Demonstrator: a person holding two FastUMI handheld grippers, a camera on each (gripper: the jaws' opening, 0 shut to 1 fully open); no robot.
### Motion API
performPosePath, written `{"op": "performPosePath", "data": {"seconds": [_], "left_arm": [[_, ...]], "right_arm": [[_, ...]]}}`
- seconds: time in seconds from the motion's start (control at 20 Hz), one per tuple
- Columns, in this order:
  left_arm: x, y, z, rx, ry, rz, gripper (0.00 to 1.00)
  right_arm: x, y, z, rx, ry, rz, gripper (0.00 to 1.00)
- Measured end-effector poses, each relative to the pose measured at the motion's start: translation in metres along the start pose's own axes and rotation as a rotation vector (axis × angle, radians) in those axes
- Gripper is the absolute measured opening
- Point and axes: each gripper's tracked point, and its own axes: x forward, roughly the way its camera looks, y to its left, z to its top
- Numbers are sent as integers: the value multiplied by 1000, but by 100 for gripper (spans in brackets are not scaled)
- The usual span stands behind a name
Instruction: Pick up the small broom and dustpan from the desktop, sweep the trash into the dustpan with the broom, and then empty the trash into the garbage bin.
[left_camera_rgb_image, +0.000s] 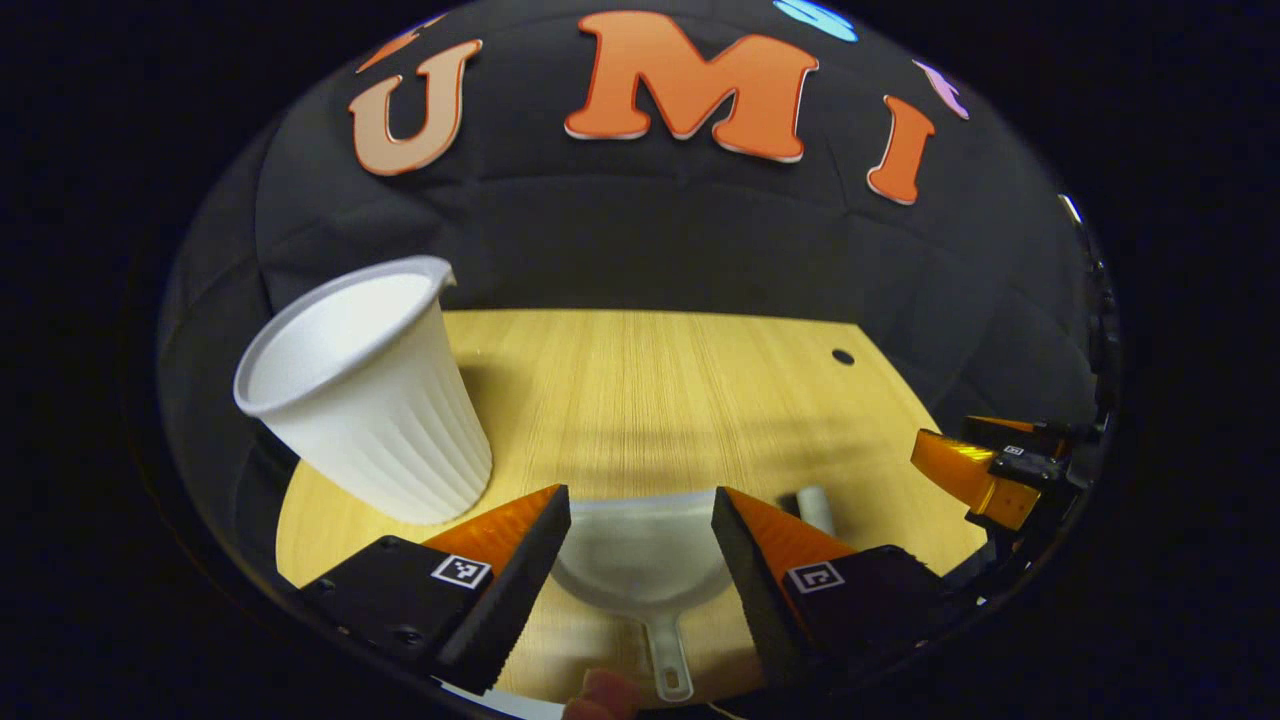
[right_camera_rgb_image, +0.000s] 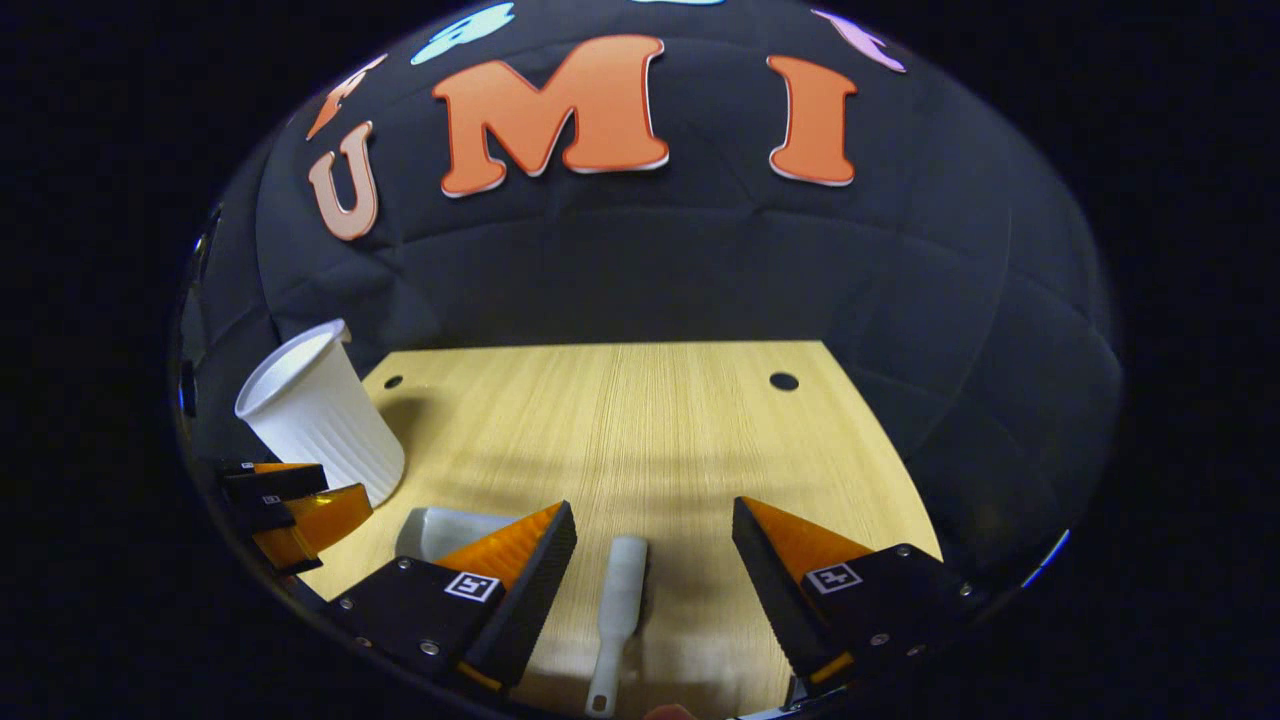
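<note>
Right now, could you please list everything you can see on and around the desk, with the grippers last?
Dustpan: one, white, flat on the desk between the left gripper's fingers, handle toward the camera.
Broom: one, white, lying on the desk between the right gripper's fingers, right of the dustpan.
Cup: one, white and ribbed, standing on the desk's left side, beyond the dustpan; probably the garbage bin.
Desk: one, light wood, with small round holes near its far corners.
Cloth wall: one, black, behind the desk.
Fingertip: one, at the bottom edge of the left gripper view.
Left gripper: one, open, over the dustpan.
Right gripper: one, open, over the broom.
</note>
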Motion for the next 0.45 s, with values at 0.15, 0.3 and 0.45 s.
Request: {"op": "performPosePath", "data": {"seconds": [0.15,0.3,0.45], "left_arm": [[8,7,22,9,-222,59,92],[-4,21,37,23,-385,65,90],[-32,27,55,52,-569,120,89]], "right_arm": [[-17,-1,43,2,-151,8,95],[-33,-3,74,-9,-284,4,94],[-48,0,108,9,-404,2,94]]}}
